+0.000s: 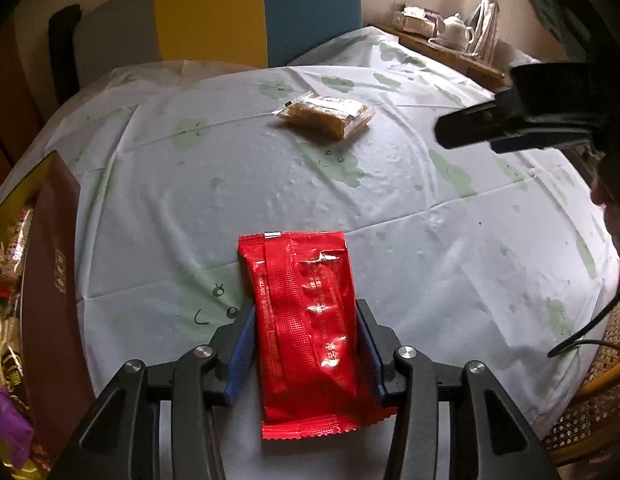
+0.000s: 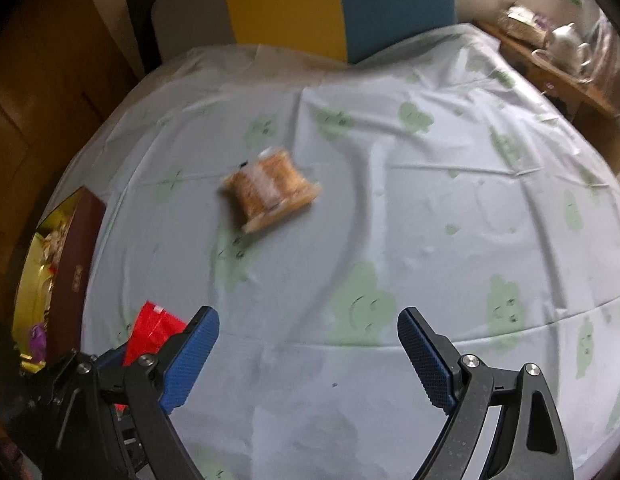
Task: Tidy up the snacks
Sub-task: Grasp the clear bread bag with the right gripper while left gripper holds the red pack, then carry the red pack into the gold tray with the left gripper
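Note:
My left gripper [image 1: 305,312] is shut on a red snack packet [image 1: 305,320], with a blue pad against each long side, low over the tablecloth. The packet's end also shows in the right wrist view [image 2: 153,332]. A clear packet of golden-brown pastry [image 1: 328,116] lies on the cloth farther back; it is blurred in the right wrist view [image 2: 269,188]. My right gripper [image 2: 307,324] is open and empty, above the cloth, nearer than the pastry packet. It shows in the left wrist view [image 1: 494,128] at the right, side-on.
A brown gift box [image 1: 49,280] holding several wrapped snacks stands at the left table edge, also in the right wrist view [image 2: 77,252]. A white cloth with green prints [image 1: 430,240] covers the round table. A teapot [image 1: 456,30] sits on a far shelf.

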Available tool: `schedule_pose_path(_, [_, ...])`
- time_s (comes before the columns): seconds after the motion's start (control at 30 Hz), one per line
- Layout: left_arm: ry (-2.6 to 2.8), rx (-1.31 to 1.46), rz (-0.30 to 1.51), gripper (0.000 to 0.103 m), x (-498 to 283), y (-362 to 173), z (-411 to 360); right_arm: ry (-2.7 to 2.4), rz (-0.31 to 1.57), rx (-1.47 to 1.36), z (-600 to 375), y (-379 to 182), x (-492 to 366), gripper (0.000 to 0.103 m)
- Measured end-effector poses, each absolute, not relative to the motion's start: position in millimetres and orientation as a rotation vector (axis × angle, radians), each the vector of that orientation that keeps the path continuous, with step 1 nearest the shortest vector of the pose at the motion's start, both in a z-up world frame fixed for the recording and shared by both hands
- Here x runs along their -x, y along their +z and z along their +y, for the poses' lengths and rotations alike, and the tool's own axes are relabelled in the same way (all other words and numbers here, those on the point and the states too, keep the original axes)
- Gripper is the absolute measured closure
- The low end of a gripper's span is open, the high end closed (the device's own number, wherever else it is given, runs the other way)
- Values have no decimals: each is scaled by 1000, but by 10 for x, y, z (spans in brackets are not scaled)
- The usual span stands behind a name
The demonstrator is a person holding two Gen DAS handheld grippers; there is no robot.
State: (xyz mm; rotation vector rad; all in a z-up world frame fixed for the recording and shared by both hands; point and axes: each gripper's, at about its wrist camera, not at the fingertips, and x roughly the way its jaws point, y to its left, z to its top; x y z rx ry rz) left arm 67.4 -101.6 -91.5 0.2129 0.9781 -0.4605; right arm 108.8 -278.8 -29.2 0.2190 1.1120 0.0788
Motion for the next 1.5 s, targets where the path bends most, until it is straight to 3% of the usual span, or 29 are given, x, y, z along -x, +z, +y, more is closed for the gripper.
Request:
schedule_pose_path(0.23, [-469, -199, 935, 55, -569, -910, -1032, 160, 1083, -95, -2480, -194, -1562, 12])
schedule_pose_path(0.63, [-486, -159, 931, 55, -583, -921, -1007, 170, 1170, 133, -2094, -645, -2497, 12])
schedule_pose_path(0.67, [-486, -160, 931, 55, -582, -922, -1010, 175, 1184, 142, -2089, -698, -2521, 15])
schedule_pose_path(0.7, [-485, -159, 930, 55, -580, -922, -1012, 166, 1190, 156, -2093, -731, -2522, 38])
schedule_pose_path(0.73, [-485, -158, 930, 55, -582, -927, -1012, 152, 1178, 170, -2102, -726, -2509, 44])
schedule_pose_path(0.8, [-482, -159, 927, 55, -576, -931, -1017, 176, 1171, 130, -2155, -683, -2423, 45])
schedule_pose_path(1.17, [-463, -174, 911, 55, -547, -942, -1050, 214, 1274, 106, -2285, -699, -1328, 44])
schedule_pose_path(1.5, [-443, -202, 927, 58, -564, -912, -1094, 200, 1206, 171, -2220, -800, -981, 43])
